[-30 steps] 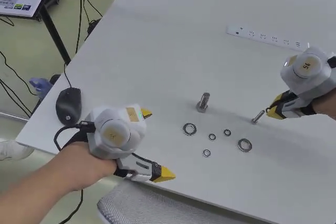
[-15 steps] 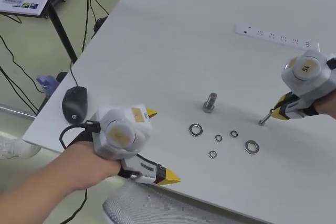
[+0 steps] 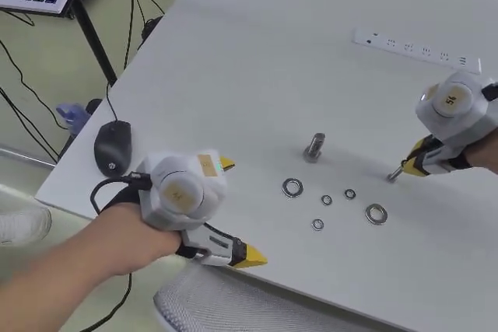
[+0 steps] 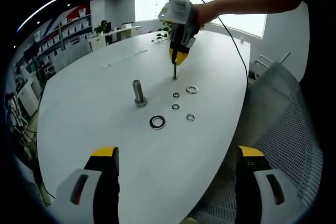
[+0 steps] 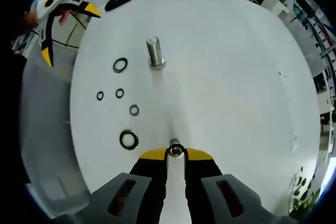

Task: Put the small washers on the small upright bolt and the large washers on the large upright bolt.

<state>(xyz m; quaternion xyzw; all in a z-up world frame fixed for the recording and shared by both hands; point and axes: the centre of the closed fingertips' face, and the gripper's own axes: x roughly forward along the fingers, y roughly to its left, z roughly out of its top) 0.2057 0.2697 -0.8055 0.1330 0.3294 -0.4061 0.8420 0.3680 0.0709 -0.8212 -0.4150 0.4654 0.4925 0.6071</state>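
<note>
We are pinching the small bolt (image 3: 395, 174) between the fingers of the right gripper (image 3: 406, 167), at the right side of the table (image 3: 257, 60). In the left gripper view the small bolt's long axis is running close to vertical, with its lower end touching the table and its upper end between the fingers. In the right gripper view we are looking down onto its round end. The large bolt (image 3: 314, 147) is standing on its head near the middle of the table, shank pointing straight up, well apart from the small bolt. Two large washers (image 3: 292, 187) and three small washers (image 3: 327, 200) are lying flat on the table, just in front of the two bolts. We are holding the left gripper (image 3: 238, 210) over the near table edge, its fingers spread wide and gripping nothing.
</note>
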